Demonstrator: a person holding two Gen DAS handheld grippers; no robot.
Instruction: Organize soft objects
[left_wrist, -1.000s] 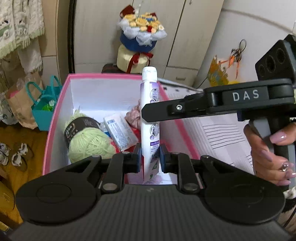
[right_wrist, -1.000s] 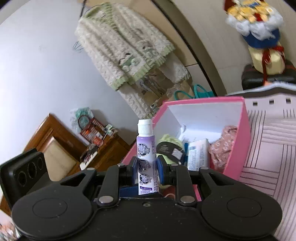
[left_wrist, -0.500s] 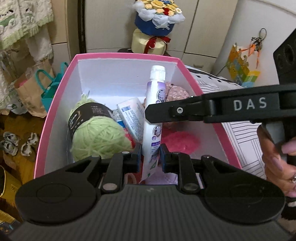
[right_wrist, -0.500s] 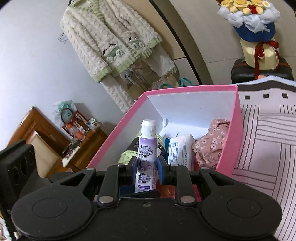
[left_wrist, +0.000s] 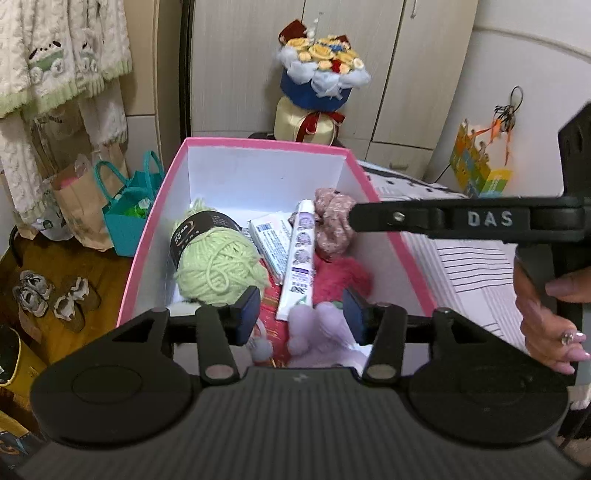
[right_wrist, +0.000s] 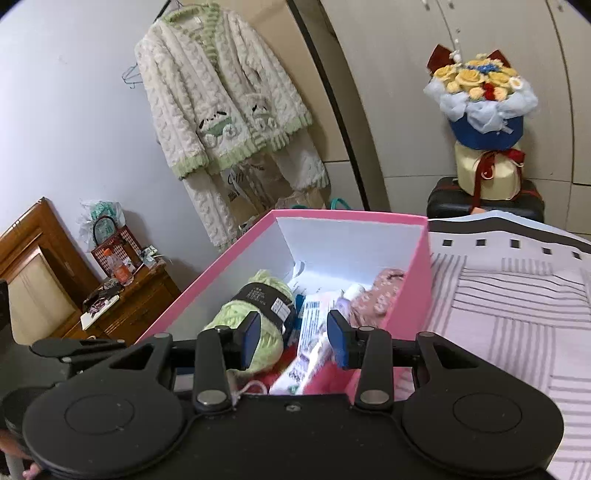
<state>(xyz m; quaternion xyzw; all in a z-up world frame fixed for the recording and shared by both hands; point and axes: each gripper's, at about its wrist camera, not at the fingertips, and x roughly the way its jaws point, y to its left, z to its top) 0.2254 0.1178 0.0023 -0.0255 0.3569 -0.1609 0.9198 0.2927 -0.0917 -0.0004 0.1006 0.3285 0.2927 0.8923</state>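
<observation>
Left wrist view first: your left gripper (left_wrist: 301, 314) is spreading its jaws over the near end of the pink box (left_wrist: 147, 236), and nothing is pressed between the pads; the purple-and-white tube (left_wrist: 300, 258) lies free inside the box, cap toward the far wall, flat end toward you, on top of the red fluffy thing (left_wrist: 343, 273); beside it sits the white packet (left_wrist: 271, 245) with blue print too small to read, then the green yarn ball (left_wrist: 218, 266) in its black band, lettering unreadable; the floral fabric piece (left_wrist: 332, 221) sits at the tube's cap end; a lilac plush (left_wrist: 317, 328) fills the near corner under your pads; only this view shows that plush, and only this view shows your right gripper (left_wrist: 360, 218) from the side, reaching in across the box rim, with "DAS" in white on its arm, and your right hand (left_wrist: 546, 314) on the handle; shoes, a teal bag (left_wrist: 129, 206) and a paper bag stand on the floor left of the box.

Now the right wrist view: your right gripper (right_wrist: 293, 339) is also opening, pads clear, nothing clenched; the tube (right_wrist: 306, 362) lies below and between them, blurred; the yarn ball (right_wrist: 255, 325) shows a white sticker on its band, text illegible; here alone you get the cream cardigan (right_wrist: 221, 99) hanging on the wall, the wooden cabinet (right_wrist: 122, 310) with its clutter, and the striped bedding (right_wrist: 517, 317) the box sits against; the flower bouquet (right_wrist: 480, 96) shows in both views.
</observation>
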